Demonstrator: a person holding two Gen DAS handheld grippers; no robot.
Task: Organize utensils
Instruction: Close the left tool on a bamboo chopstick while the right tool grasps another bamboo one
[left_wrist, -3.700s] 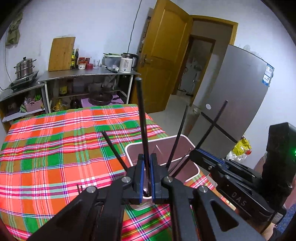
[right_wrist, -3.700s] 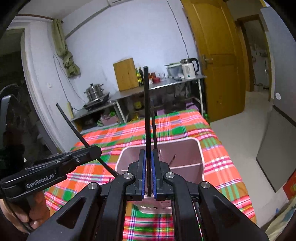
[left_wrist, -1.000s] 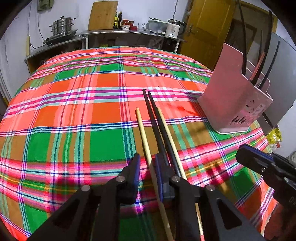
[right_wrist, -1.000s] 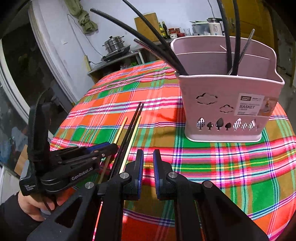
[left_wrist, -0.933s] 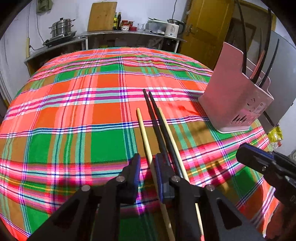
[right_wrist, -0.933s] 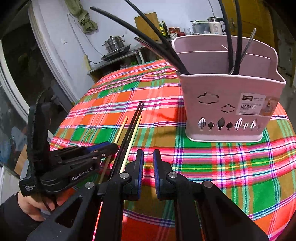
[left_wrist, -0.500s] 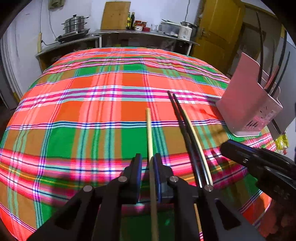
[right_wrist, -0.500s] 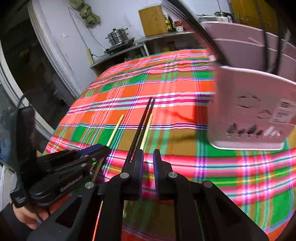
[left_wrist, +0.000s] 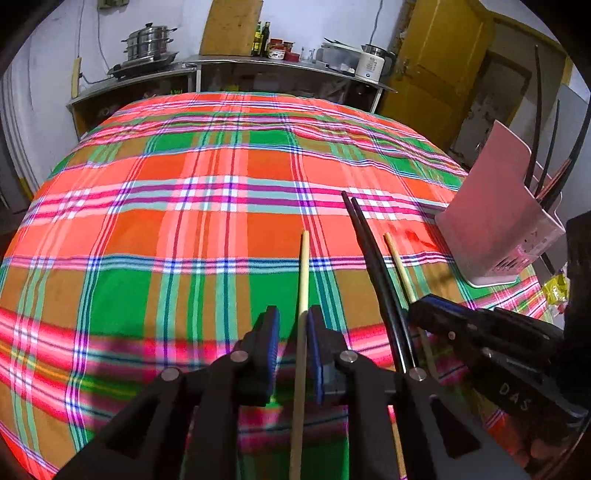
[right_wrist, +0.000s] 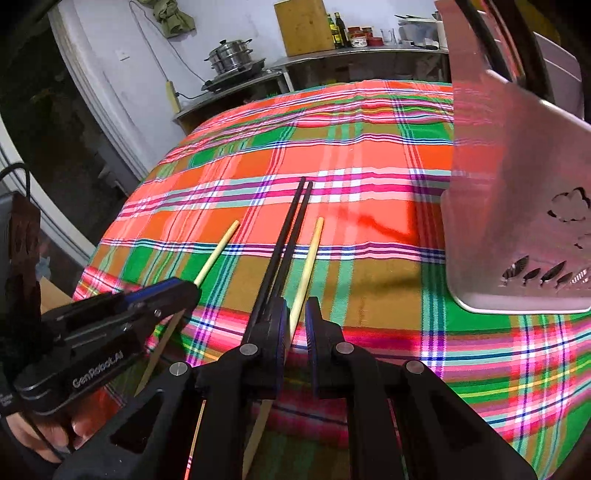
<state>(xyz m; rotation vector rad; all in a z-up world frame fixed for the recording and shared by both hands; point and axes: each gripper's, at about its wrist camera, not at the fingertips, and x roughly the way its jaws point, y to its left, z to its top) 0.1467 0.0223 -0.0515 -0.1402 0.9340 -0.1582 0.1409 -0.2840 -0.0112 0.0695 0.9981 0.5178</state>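
Left gripper (left_wrist: 291, 334): fingers parted, straddling the left bamboo chopstick (left_wrist: 303, 273); a gap shows on one side, so nothing is clenched.
Right gripper (right_wrist: 294, 325): fingers closing, the right bamboo chopstick (right_wrist: 308, 258) between them; pads not seen pressing on it.
Bamboo chopsticks: both flat on the table (left_wrist: 184, 229), tips pointing away, one on each side of the black pair.
Black chopsticks (right_wrist: 288, 240): two lying side by side on the cloth, touching, between the bamboo ones.
Basket (right_wrist: 517, 206): pink, upright on the table's right part, beyond the chopsticks; dark utensils stand in it.
Shelf (left_wrist: 258, 64): against the far wall, bearing a pot, bottles and a kettle.
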